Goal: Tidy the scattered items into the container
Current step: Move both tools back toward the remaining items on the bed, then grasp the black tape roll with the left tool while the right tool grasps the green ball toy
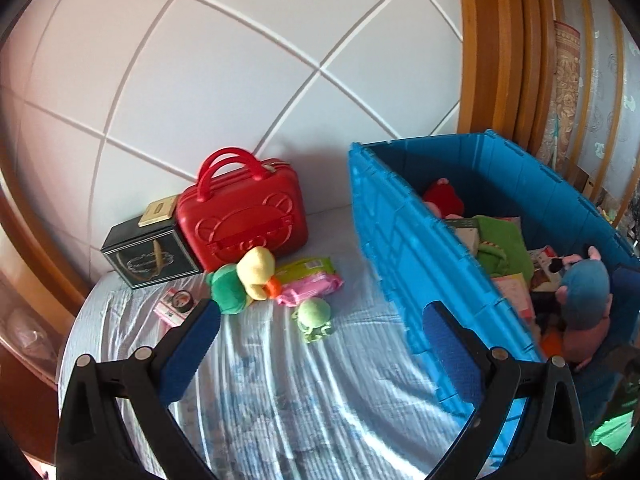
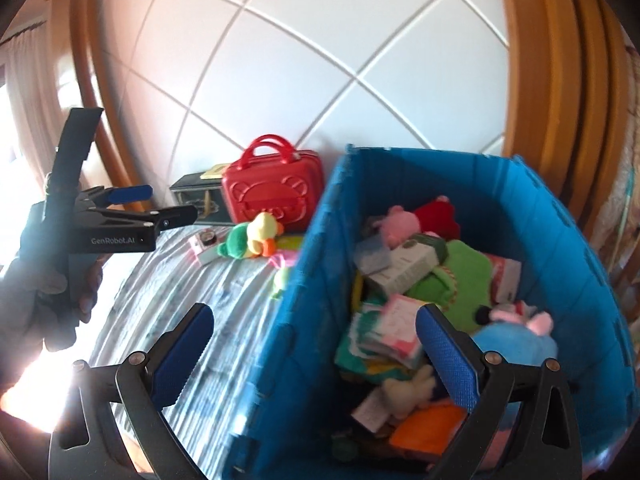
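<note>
A blue crate (image 1: 404, 248) (image 2: 304, 320) stands on the bed at the right, holding several plush toys and small boxes. On the sheet lie a green and yellow duck plush (image 1: 246, 276) (image 2: 252, 238), a small green plush (image 1: 315, 319), a pink wipes pack (image 1: 312, 286), a green pack (image 1: 310, 266) and a small pink box (image 1: 176, 305) (image 2: 204, 245). My left gripper (image 1: 320, 344) is open and empty, above the sheet in front of the toys; it also shows in the right wrist view (image 2: 168, 204). My right gripper (image 2: 316, 356) is open and empty over the crate's near wall.
A red toy suitcase (image 1: 244, 216) (image 2: 276, 192) and a dark box (image 1: 148, 256) (image 2: 196, 194) stand against the white padded headboard (image 1: 240, 80). A wooden frame (image 1: 492, 48) rises behind the crate. The bed's striped sheet (image 1: 280, 392) stretches toward me.
</note>
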Demonstrator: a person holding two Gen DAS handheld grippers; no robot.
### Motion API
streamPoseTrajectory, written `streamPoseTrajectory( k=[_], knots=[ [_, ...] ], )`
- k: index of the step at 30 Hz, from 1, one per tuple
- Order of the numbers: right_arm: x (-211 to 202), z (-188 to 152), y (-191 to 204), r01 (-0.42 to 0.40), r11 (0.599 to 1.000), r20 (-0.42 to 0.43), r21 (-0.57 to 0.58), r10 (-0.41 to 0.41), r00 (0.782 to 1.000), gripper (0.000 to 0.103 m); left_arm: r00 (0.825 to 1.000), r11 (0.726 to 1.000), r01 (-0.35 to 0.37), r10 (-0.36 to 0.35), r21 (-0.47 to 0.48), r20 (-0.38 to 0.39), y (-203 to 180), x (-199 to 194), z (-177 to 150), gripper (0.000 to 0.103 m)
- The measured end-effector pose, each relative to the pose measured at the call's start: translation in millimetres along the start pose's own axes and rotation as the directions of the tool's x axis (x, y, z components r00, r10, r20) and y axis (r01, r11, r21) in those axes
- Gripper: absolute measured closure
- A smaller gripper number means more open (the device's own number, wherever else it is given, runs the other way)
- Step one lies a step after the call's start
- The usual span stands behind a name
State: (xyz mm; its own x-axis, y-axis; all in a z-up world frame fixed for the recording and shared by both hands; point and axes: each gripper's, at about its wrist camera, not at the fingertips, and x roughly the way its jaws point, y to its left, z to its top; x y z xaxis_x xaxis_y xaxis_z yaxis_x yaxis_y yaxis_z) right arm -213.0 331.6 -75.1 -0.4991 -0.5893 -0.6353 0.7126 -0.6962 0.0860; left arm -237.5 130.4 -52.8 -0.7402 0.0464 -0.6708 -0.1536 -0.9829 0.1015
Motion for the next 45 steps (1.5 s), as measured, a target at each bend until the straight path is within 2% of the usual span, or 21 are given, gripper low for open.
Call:
streamPoseTrajectory(
  k=[4, 9, 16, 20, 25, 29, 35, 37, 40, 41, 42, 43, 45],
  knots=[
    [29, 12, 39, -0.009, 1.0, -0.009, -0.014, 0.009, 1.0, 0.0, 0.999, 0.998, -0.037, 0.035, -0.058, -0.019, 64, 12, -21, 0.0],
    [75, 25, 88, 0.0, 1.0, -0.031, -0.017, 0.0, 1.0, 0.0, 0.997, 0.995, -0.076, 0.074, -0.069, -0.031, 135, 37, -47, 0.0],
    [177, 16, 134, 0.034, 0.999, -0.099, -0.027, -0.037, 0.994, 0.0, 0.995, 0.994, -0.101, 0.101, -0.031, -0.019, 203, 110, -76, 0.0],
    [254, -4, 131, 0.07, 0.997, -0.144, 0.036, -0.064, 0.988, 0.0, 0.995, 0.995, -0.09, 0.088, -0.036, -0.043, 231, 170, -88, 0.0],
    [348, -33, 118, 0.13, 0.988, -0.209, 0.083, -0.11, 0.972, 0.001, 0.994, 0.996, -0.094, 0.094, 0.0, -0.051, 239, 253, -96, 0.0],
    [398, -41, 106, 0.166, 0.982, -0.223, 0.09, -0.142, 0.964, 0.001, 0.991, 0.994, -0.111, 0.111, 0.0, -0.074, 250, 311, -95, 0.0],
    [446, -42, 89, 0.203, 0.976, -0.24, 0.082, -0.178, 0.954, 0.001, 0.984, 0.993, -0.114, 0.114, 0.004, -0.139, 264, 376, -87, 0.0],
    [458, -43, 86, 0.204, 0.975, -0.253, 0.084, -0.177, 0.951, 0.001, 0.974, 0.99, -0.135, 0.139, 0.035, -0.178, 264, 394, -87, 0.006],
    [467, -43, 83, 0.207, 0.975, -0.258, 0.083, -0.18, 0.949, 0.001, 0.975, 0.994, -0.11, 0.109, 0.007, -0.191, 270, 406, -87, 0.024],
    [469, -42, 81, 0.207, 0.975, -0.256, 0.087, -0.179, 0.95, 0.001, 0.977, 0.995, -0.101, 0.098, -0.007, -0.191, 271, 406, -87, 0.031],
    [470, -42, 80, 0.206, 0.974, -0.255, 0.09, -0.177, 0.951, 0.001, 0.978, 0.996, -0.087, 0.082, -0.019, -0.194, 271, 407, -87, 0.044],
    [472, -42, 77, 0.205, 0.974, -0.258, 0.095, -0.175, 0.95, 0.001, 0.979, 0.997, -0.074, 0.067, -0.028, -0.195, 271, 406, -86, 0.048],
    [479, -43, 72, 0.204, 0.974, -0.269, 0.104, -0.17, 0.948, 0.001, 0.982, 0.997, -0.064, 0.056, -0.041, -0.182, 268, 401, -87, 0.048]
  ],
)
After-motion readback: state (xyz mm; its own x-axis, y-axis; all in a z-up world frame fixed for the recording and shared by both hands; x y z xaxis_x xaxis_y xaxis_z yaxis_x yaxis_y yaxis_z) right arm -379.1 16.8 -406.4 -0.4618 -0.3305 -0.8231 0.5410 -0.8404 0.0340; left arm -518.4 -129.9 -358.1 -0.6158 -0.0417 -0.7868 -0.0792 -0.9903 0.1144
